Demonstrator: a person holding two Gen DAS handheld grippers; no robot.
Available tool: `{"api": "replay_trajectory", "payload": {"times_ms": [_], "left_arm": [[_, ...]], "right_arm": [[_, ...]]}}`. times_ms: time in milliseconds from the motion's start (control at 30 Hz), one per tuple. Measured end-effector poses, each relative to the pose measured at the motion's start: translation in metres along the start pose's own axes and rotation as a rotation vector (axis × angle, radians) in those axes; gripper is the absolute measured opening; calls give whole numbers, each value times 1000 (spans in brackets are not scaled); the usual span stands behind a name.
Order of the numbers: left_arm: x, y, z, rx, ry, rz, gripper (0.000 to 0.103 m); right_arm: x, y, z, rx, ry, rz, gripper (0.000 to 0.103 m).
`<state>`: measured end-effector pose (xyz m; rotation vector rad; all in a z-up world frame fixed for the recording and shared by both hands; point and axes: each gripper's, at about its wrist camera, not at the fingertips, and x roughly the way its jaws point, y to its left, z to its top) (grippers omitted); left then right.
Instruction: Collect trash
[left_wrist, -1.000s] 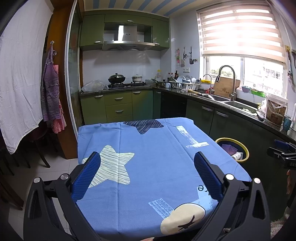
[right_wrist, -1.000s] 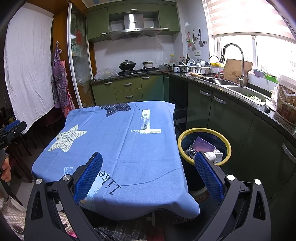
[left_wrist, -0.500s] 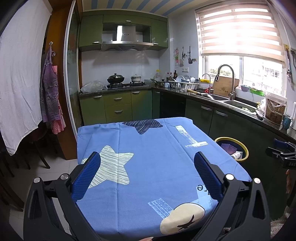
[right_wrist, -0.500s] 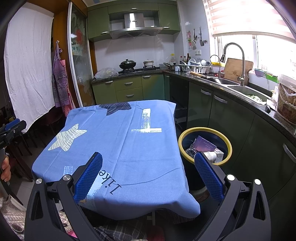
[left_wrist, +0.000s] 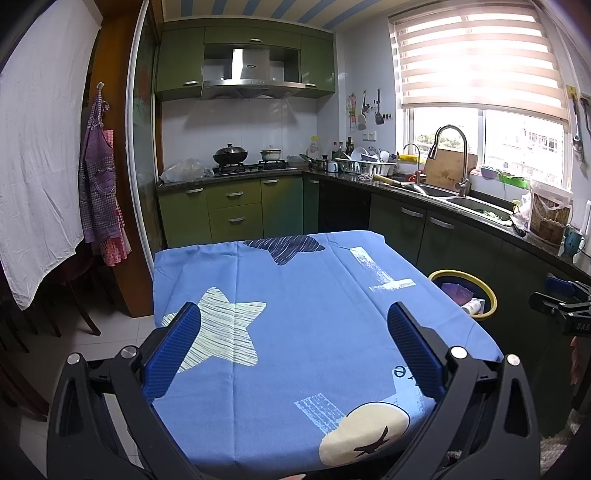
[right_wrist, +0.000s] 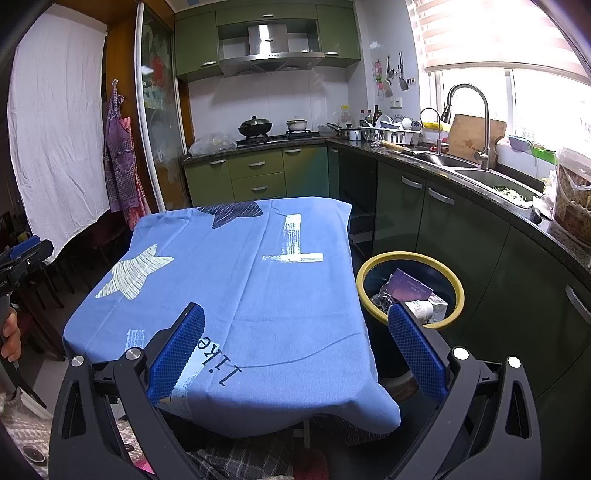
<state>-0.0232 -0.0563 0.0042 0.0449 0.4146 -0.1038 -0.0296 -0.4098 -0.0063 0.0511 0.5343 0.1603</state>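
Both grippers are held above the near edge of the table (left_wrist: 369, 295), which is covered by a blue printed cloth (right_wrist: 240, 277); no loose item is visible on the cloth in either view. The left gripper (left_wrist: 293, 354) has its jaws spread wide with nothing between the blue pads. The right gripper (right_wrist: 293, 354) likewise stands fully apart and empty. The trash (right_wrist: 410, 291) visible at this moment lies inside the yellow-rimmed bin (right_wrist: 456, 284), which stands on the floor just beside the table's right edge, in front of the dark lower cabinets (right_wrist: 480, 229). Contents identified: a purple carton (right_wrist: 410, 286), a white bottle (right_wrist: 419, 306) lying on its side, a pale box corner and some dark crumpled material; finer detail cannot be made out. Judgement on handling: these look like light, empty packaging; the carton would crush under a hard squeeze and is best taken across its narrow faces near an edge; the bottle is smooth and round, likely to slip, so grip it across the body. On the evidence of the bare cloth, collection appears complete or nearly so
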Motion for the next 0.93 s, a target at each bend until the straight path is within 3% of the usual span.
{"api": "replay_trajectory", "payload": {"times_ms": [400,600,933], "left_arm": [[8,3,-5,-6,17,-10,96],[11,3,-5,8,12,24,96],[29,14,-4,-37,85,26,96]], "right_arm": [[2,0,-6,-2,9,5,98],[3,0,-5,-1,10,4,98],[7,-2,-6,5,19,0,98]]}}
